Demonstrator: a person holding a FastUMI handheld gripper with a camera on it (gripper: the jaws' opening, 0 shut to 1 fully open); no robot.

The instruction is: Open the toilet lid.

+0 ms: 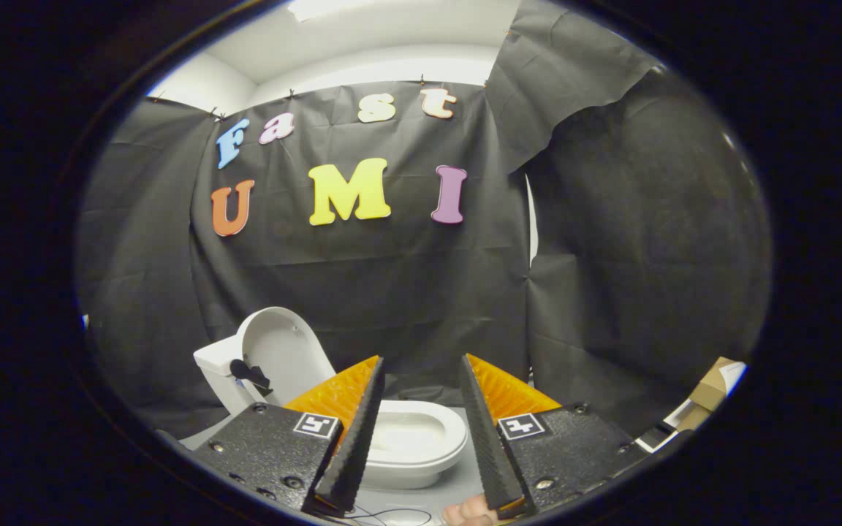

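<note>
Porcelain shows below and beyond the gripper (421,380): a small white toilet (362,416) stands on the grey floor (457,482) against the black cloth wall (406,292). Its lid (282,354) is already raised, standing upright and leaning back toward the tank (216,372), so the open bowl (414,438) faces up with nothing covering it. Judged from this, the lifting looks done and the lid rests where its hinge lets it balance.

The gripper's two fingers (355,438) are spread apart with nothing between them, and they touch neither lid nor bowl. They hang above the toilet and nearer the camera than it, with the bowl seen in the gap between them; that held-back pose would suit a tool with no more pushing to do. A small dark fitting (249,374) sits at the lid's base beside the tank, though what it is cannot be told.

Thin wires (384,515) lie on the floor in front of the toilet, and a cardboard box (713,387) sits well off to the toilet's right by the cloth. Part of a person's hand (468,511) shows just under the fingers.
</note>
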